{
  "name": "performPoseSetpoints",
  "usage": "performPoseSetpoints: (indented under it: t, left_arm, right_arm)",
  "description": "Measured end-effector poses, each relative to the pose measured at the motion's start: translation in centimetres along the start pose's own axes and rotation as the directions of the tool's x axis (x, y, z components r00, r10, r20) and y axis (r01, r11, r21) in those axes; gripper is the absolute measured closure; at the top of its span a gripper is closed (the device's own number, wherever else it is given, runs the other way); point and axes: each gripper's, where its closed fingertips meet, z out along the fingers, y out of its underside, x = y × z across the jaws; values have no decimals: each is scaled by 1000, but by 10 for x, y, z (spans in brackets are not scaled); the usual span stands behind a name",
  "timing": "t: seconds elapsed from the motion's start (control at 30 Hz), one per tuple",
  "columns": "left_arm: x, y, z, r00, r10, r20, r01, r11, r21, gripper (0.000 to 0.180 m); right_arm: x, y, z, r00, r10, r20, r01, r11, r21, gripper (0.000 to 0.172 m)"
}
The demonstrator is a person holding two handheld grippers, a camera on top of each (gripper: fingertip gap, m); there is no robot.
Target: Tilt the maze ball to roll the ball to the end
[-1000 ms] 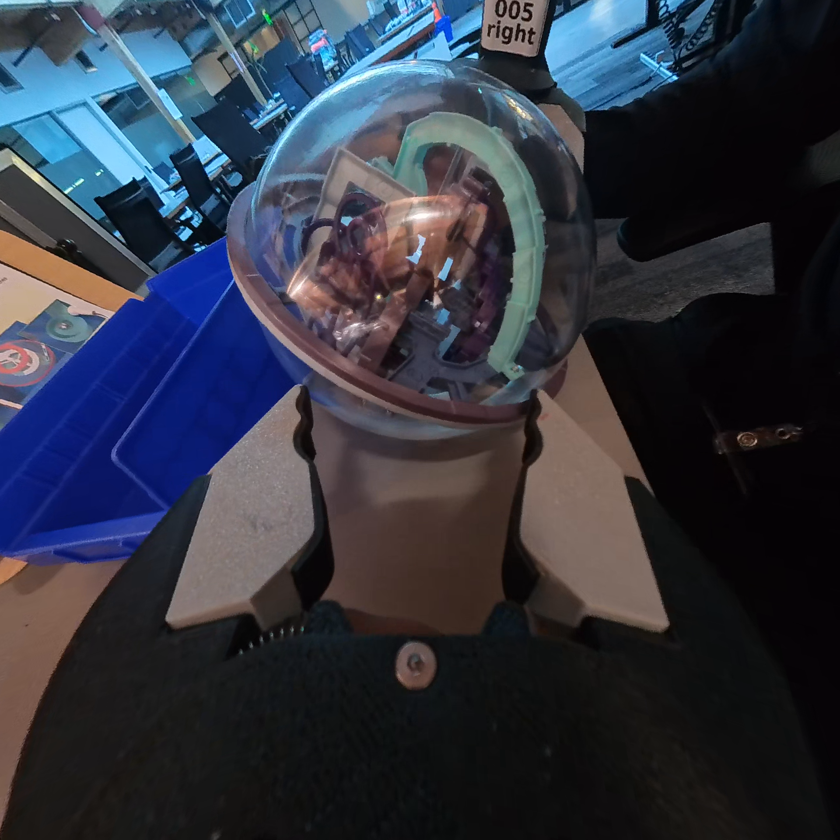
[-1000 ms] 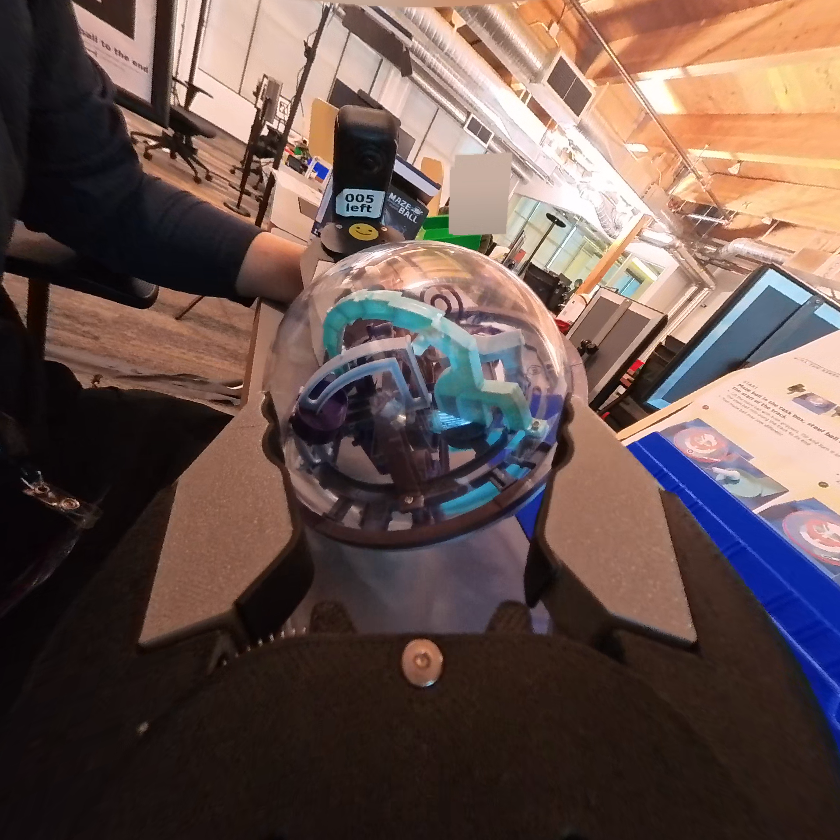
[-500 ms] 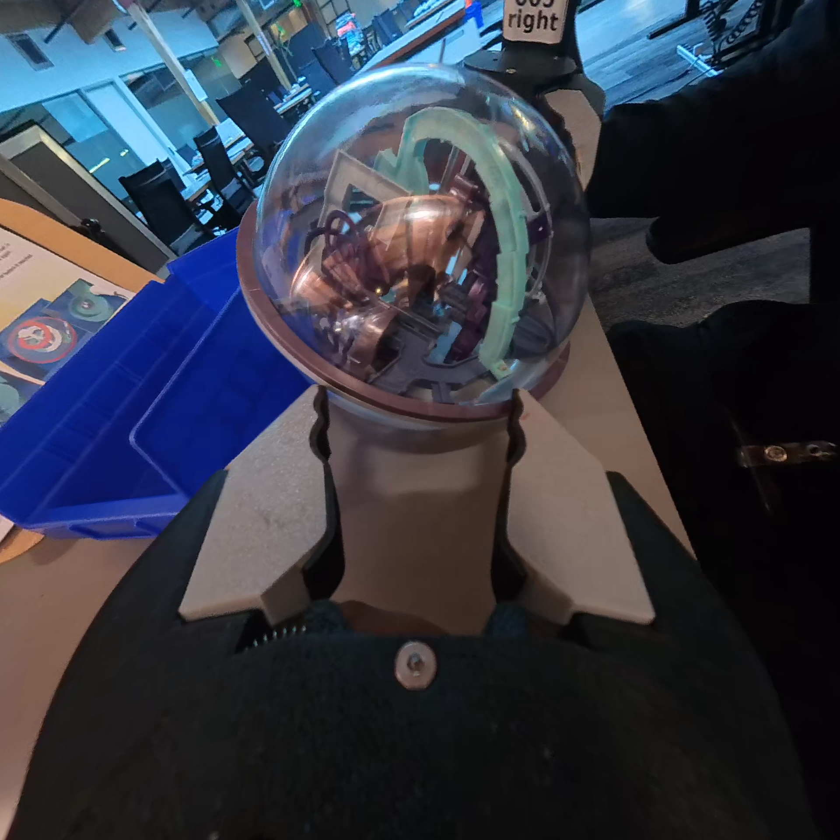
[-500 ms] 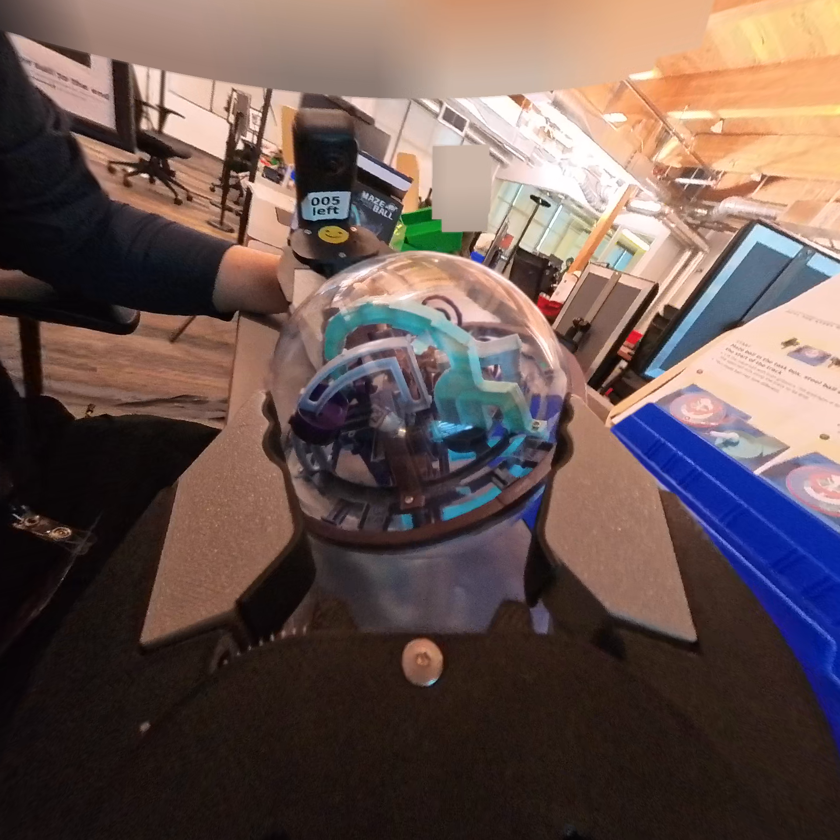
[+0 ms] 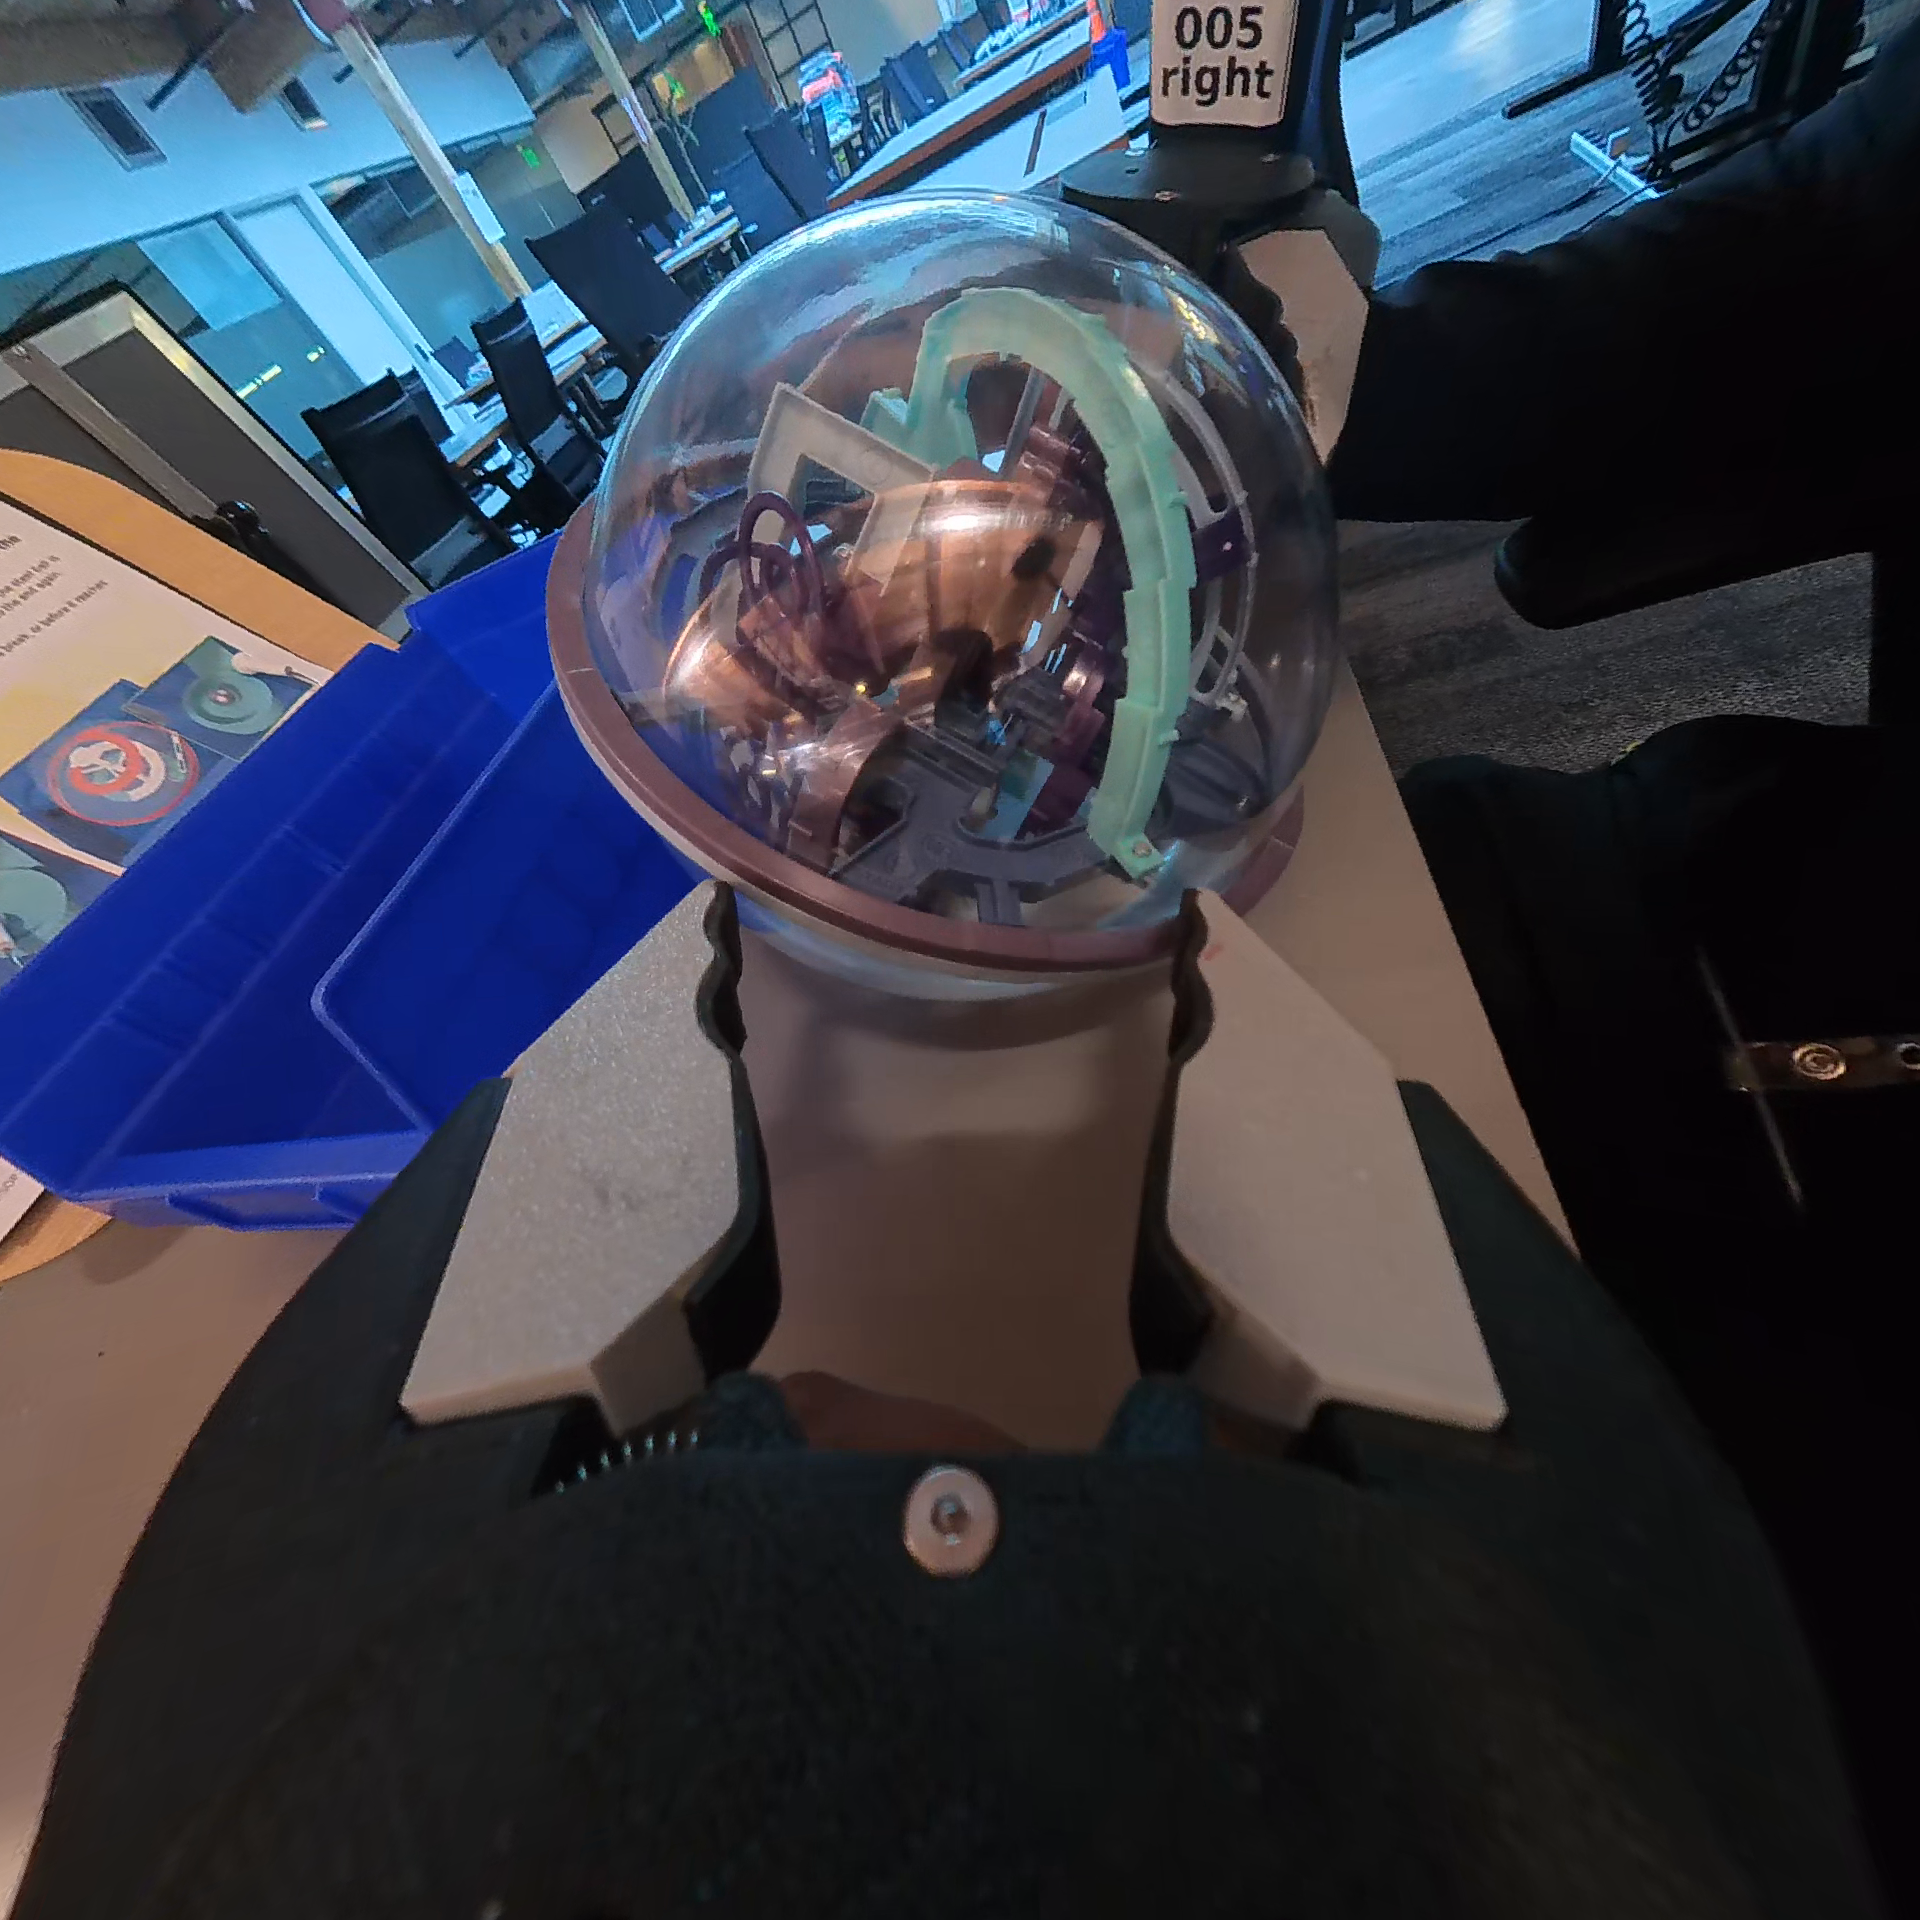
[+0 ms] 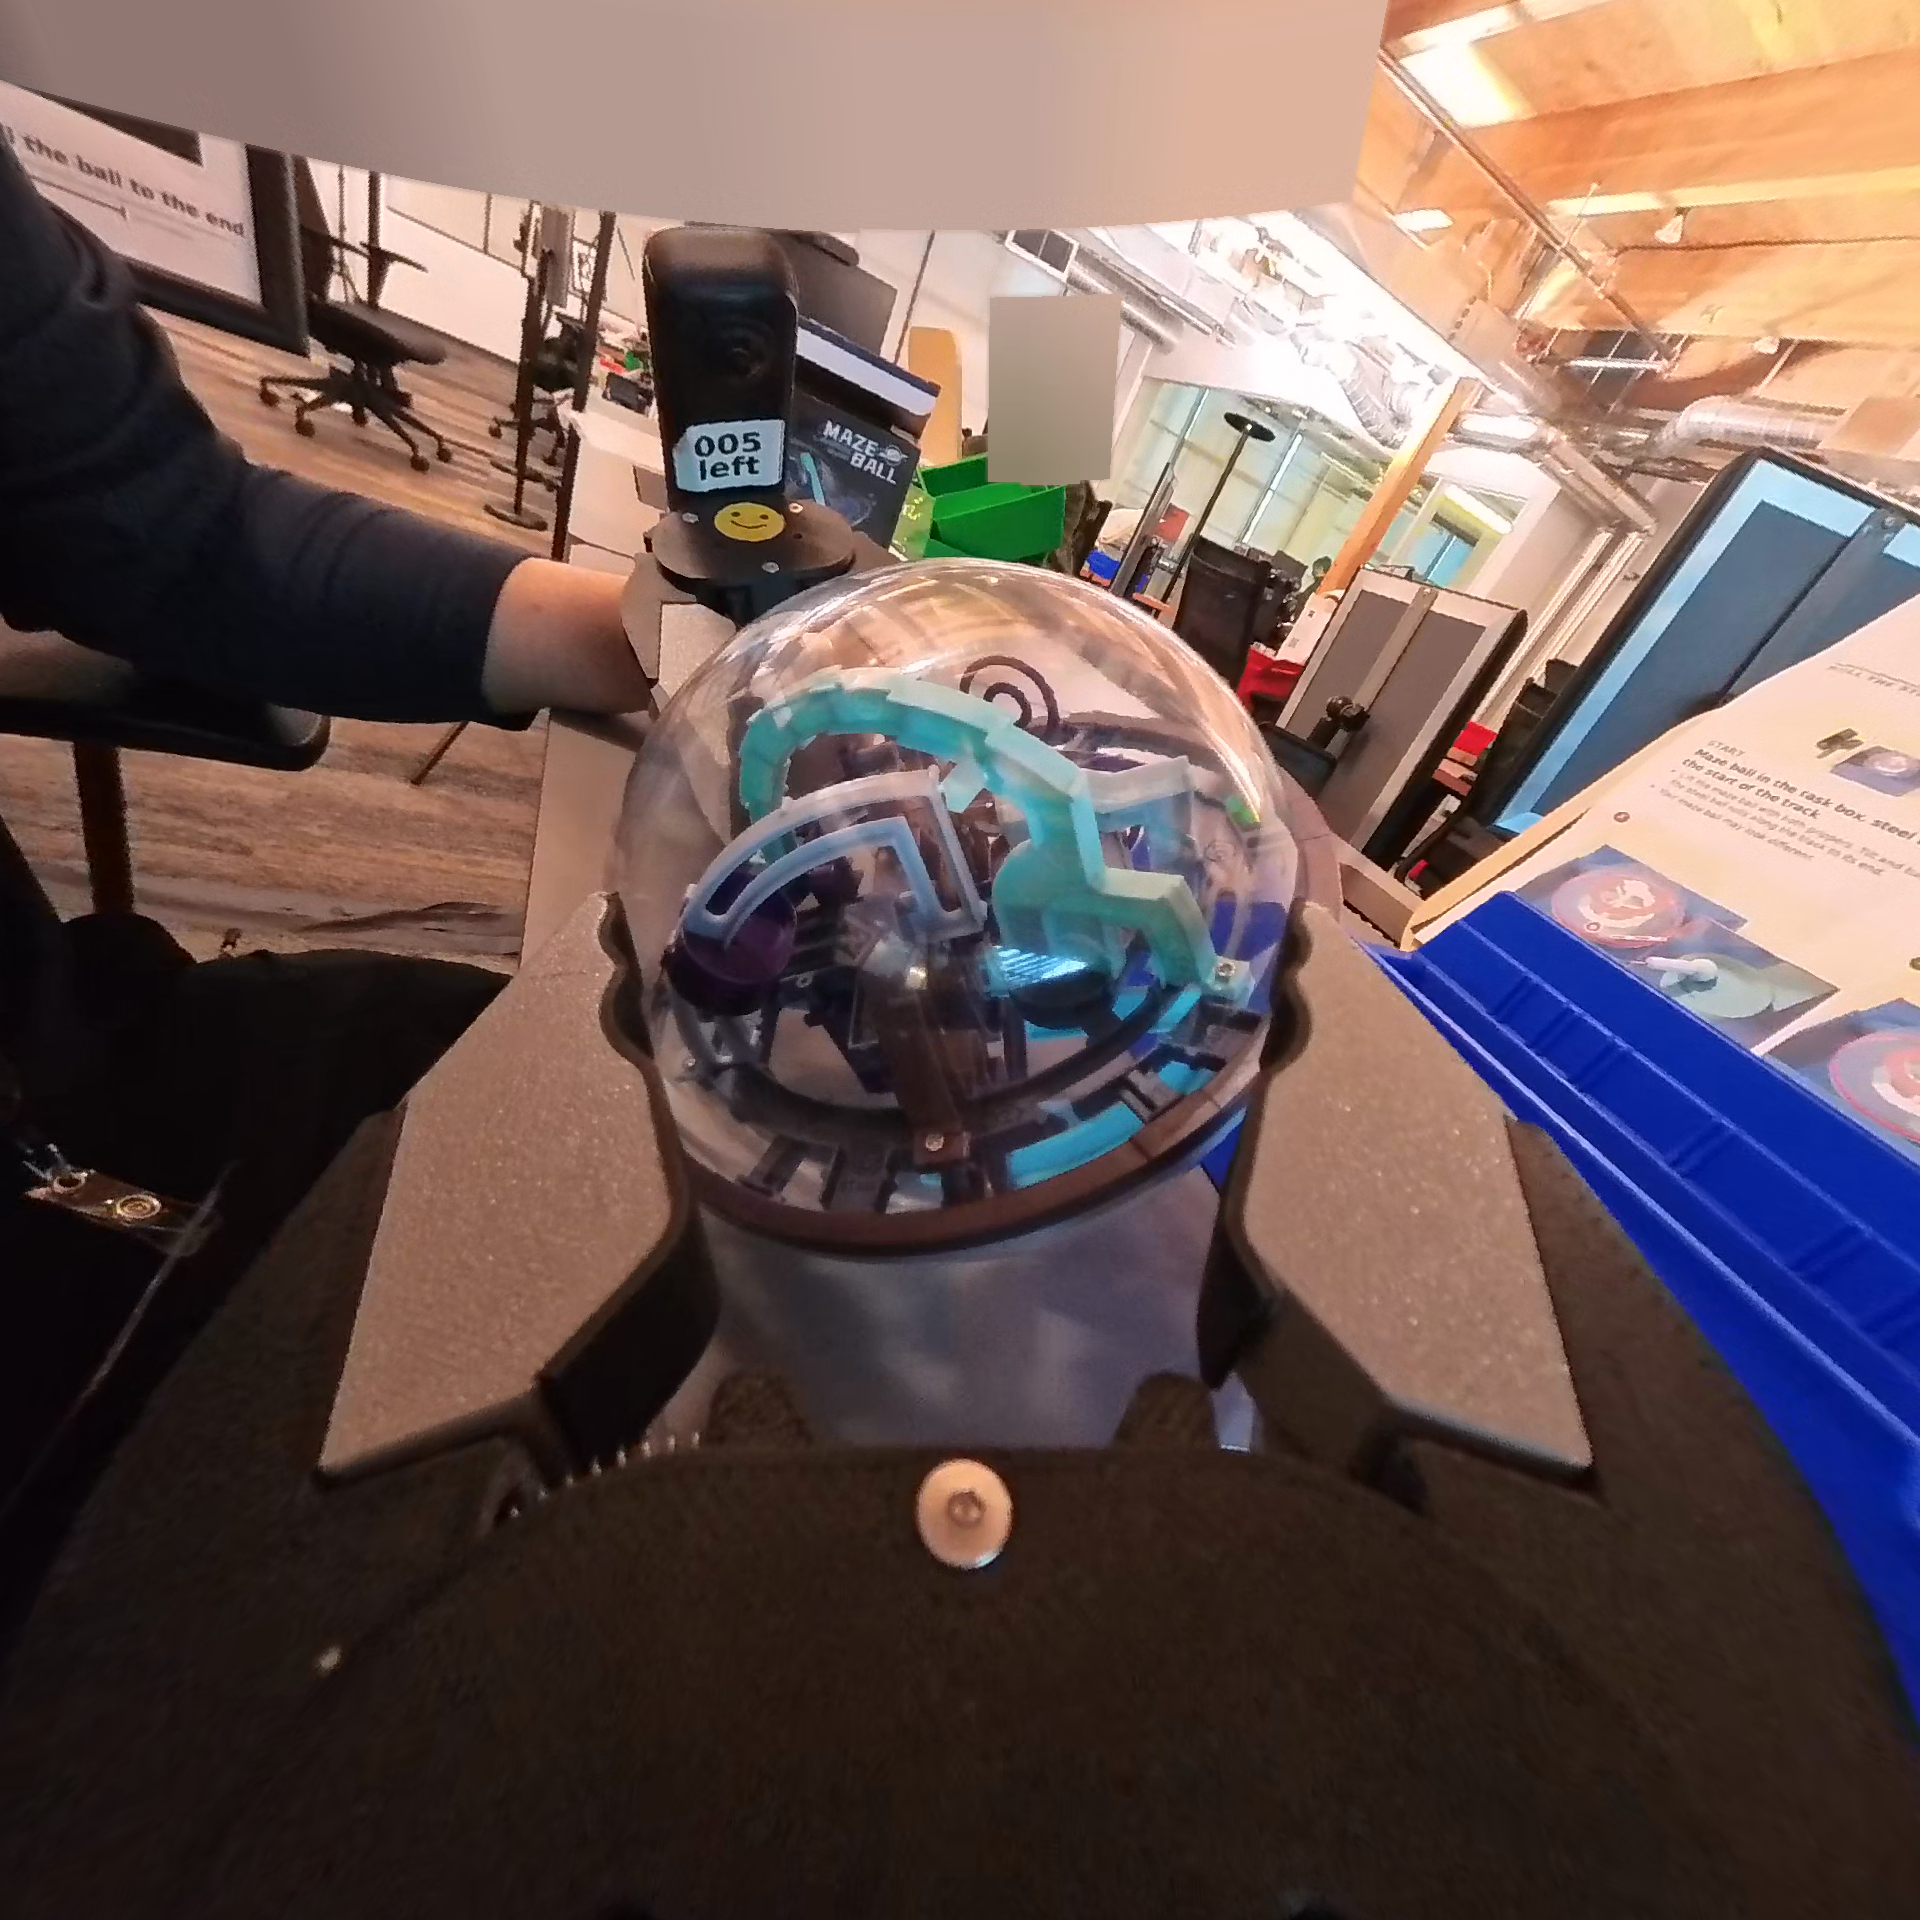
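Observation:
The maze ball is a clear sphere with a dark rim, holding teal, grey and purple tracks. It is held up over the table between both grippers. My left gripper has its fingertips against the lower half just under the rim. My right gripper clasps the ball wide, one pad on each flank. Each view shows the other gripper behind the ball: the right one and the left one. The small steel ball inside is hard to make out.
A blue bin stands on the beige table beside the ball and shows at the right in the right wrist view. A printed sheet lies beyond it. The person's dark clothing and sleeve are close by.
The ball has tipped a little with both grippers still on it. My left fingertips closed in under the rim, then eased slightly apart. The right view has pitched down, with the left gripper now higher in frame.

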Motion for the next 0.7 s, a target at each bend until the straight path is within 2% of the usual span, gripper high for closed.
performPoseSetpoints:
  t: [0.4, 0.7]
  left_arm:
    - [1, 5, 2, 1000, -5, -14, 4, 999, -32, 100]
    - [5, 10, 7, 998, -20, -57, 16, 997, -70, 103]
  right_arm:
    - [-6, -5, 0, 992, -122, -34, 123, 992, 28, 53]
    - [-22, -12, 0, 939, -336, -75, 340, 940, 41, 54]
